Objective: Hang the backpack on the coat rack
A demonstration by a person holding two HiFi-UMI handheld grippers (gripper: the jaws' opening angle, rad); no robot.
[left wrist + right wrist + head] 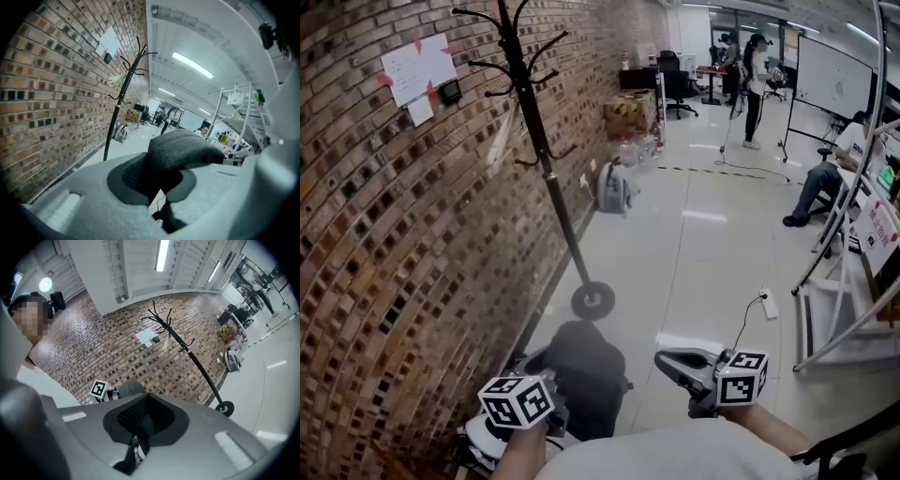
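Below the left gripper's (pixel 161 187) clenched jaws the backpack (pixel 586 370) hangs upright; right gripper's (pixel 670 363) jaws closed, empty.

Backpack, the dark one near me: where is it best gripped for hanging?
Probably by its padded strap, from above. The left gripper is shut on it, the backpack seems to hang below, and a raised loop suits the coat rack hooks.
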